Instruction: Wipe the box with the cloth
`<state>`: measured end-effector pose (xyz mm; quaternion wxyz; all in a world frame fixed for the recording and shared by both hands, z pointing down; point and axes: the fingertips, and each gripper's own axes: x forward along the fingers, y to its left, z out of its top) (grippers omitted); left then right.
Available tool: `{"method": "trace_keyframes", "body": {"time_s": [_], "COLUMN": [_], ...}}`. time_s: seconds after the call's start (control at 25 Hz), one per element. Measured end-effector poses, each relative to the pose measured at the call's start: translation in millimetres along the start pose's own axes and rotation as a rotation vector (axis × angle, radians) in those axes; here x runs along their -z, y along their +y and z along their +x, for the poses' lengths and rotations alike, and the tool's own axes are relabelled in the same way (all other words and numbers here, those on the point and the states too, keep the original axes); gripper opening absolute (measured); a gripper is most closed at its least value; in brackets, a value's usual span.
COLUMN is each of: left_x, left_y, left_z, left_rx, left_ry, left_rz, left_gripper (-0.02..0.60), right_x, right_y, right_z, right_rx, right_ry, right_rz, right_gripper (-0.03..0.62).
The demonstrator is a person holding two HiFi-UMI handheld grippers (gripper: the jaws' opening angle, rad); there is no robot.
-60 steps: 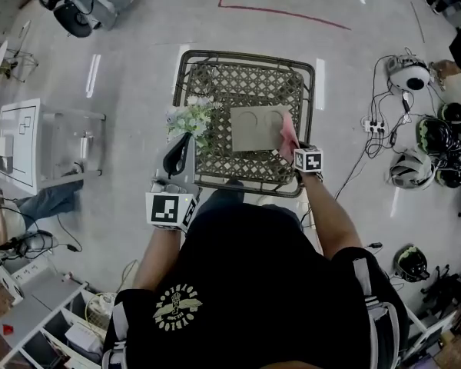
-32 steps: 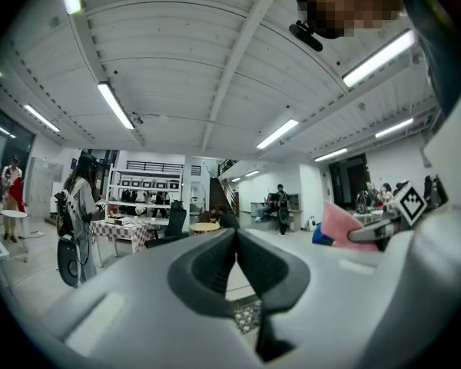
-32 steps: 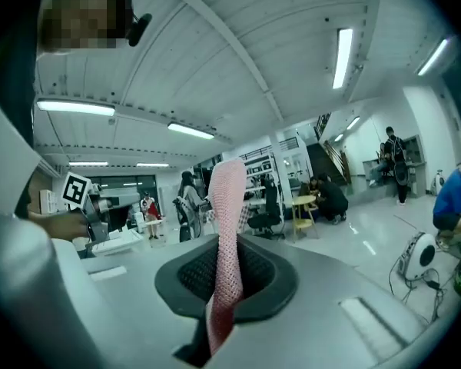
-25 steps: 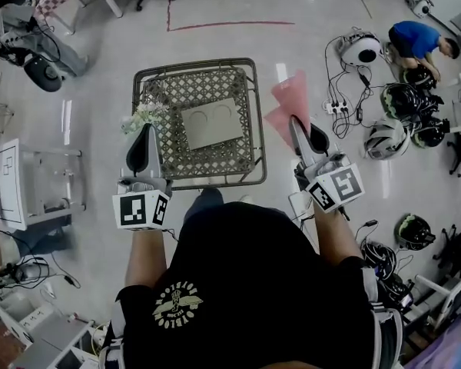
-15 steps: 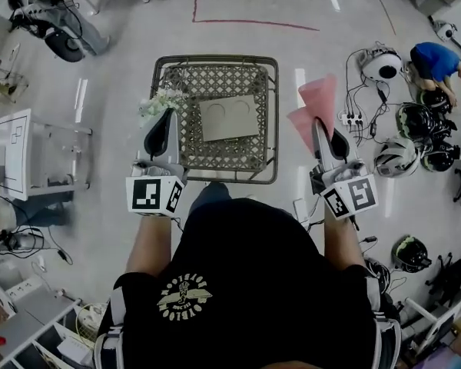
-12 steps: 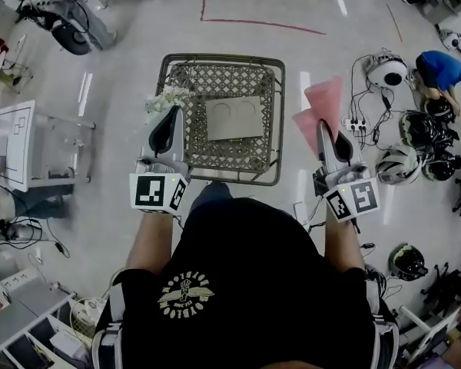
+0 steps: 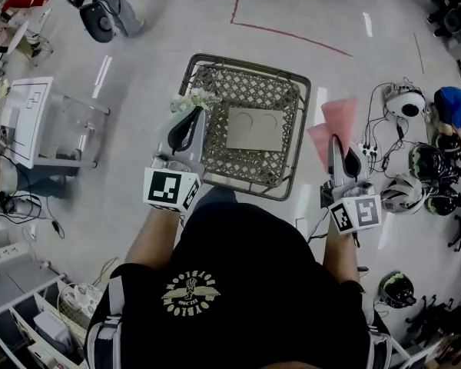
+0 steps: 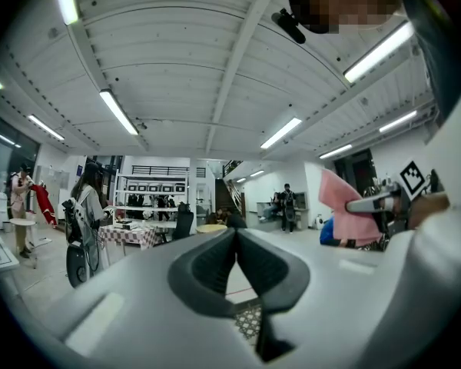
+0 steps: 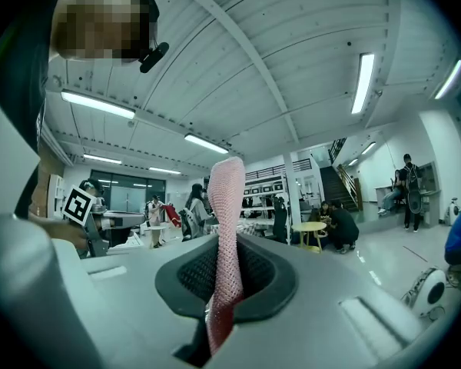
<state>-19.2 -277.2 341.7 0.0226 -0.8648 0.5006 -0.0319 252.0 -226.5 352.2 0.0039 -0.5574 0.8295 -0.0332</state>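
In the head view a flat tan box (image 7: 254, 128) with two round marks lies on the woven wicker table (image 7: 280, 181). My right gripper (image 7: 334, 139) is held up to the right of the table, off its edge, and is shut on a pink cloth (image 7: 332, 126) that sticks out past its tips. The right gripper view shows the cloth (image 9: 227, 229) pinched between the jaws. At the table's left edge my left gripper (image 7: 194, 114) is shut with nothing in it, its jaws closed together in the left gripper view (image 8: 234, 238). There the pink cloth (image 8: 339, 206) also shows at the right.
A bunch of white flowers (image 7: 194, 98) lies at the table's left rear corner. A white cabinet (image 7: 32, 121) stands to the left. Helmets (image 7: 422, 179) and cables (image 7: 376, 141) litter the floor at the right, near a person in blue (image 7: 455, 104).
The right gripper has lifted the pink cloth off the box and carried it out to the right of the table. Since half a second ago both grippers have hardly moved.
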Motion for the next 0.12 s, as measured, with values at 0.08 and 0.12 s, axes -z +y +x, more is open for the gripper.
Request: {"method": "trace_keyframes", "body": {"time_s": [0.08,0.12], "left_x": [1.5,2.0], "left_y": [7.5,11.4], "left_z": [4.0,6.1], "left_rx": [-0.001,-0.002], "left_ry": [0.003,0.005], "left_rz": [-0.002,-0.003], "left_gripper": [0.0,0.0], "right_x": [1.5,2.0], "right_y": [1.7,2.5], "right_z": [9.0,13.6], "right_rx": [-0.002,-0.003], "right_ry": [0.006,0.008], "right_rz": [0.004,0.007], "right_gripper": [0.017,0.017]}}
